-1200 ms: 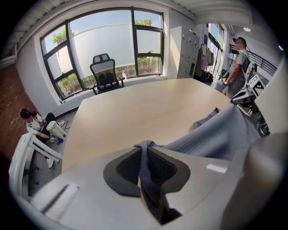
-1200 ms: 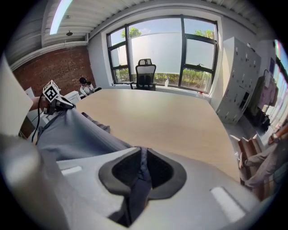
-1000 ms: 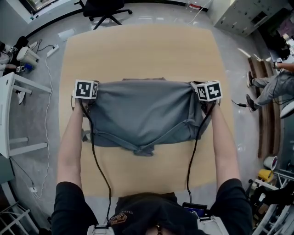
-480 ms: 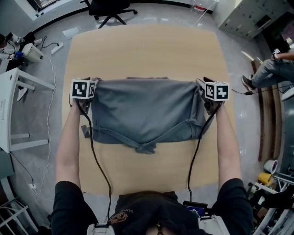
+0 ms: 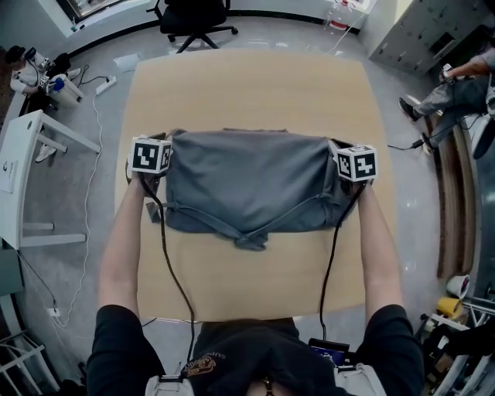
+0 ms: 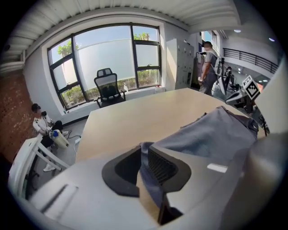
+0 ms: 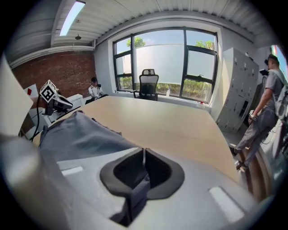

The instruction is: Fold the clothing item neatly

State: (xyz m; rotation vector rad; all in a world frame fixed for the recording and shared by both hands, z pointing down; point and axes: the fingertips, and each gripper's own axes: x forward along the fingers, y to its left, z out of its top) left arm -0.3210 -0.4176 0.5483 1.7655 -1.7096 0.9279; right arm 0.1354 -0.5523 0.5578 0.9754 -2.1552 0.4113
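A grey garment [image 5: 247, 189] lies folded in half on the wooden table [image 5: 247, 85], a sleeve or hem bunched at its near edge. My left gripper [image 5: 165, 148] is at its far left corner; its jaws have just been closing, and in the left gripper view [image 6: 145, 155] a fold of grey cloth [image 6: 211, 134] is pinched between them. At the far right corner is my right gripper [image 5: 339, 151], whose jaws have also just been closing. In the right gripper view [image 7: 143, 157] they are shut tight on a strip of the cloth [image 7: 76, 132].
A black office chair [image 5: 193, 15] stands beyond the table's far edge. A white desk [image 5: 23, 155] is on the left, with a seated person [image 6: 42, 128] near it. Another person [image 7: 265, 112] stands by the lockers on the right. Bare wood stretches beyond the garment.
Both grippers sat slightly outside the garment's far corners half a second ago; now they are back in on the corners and a little higher. The garment's lower part has not moved.
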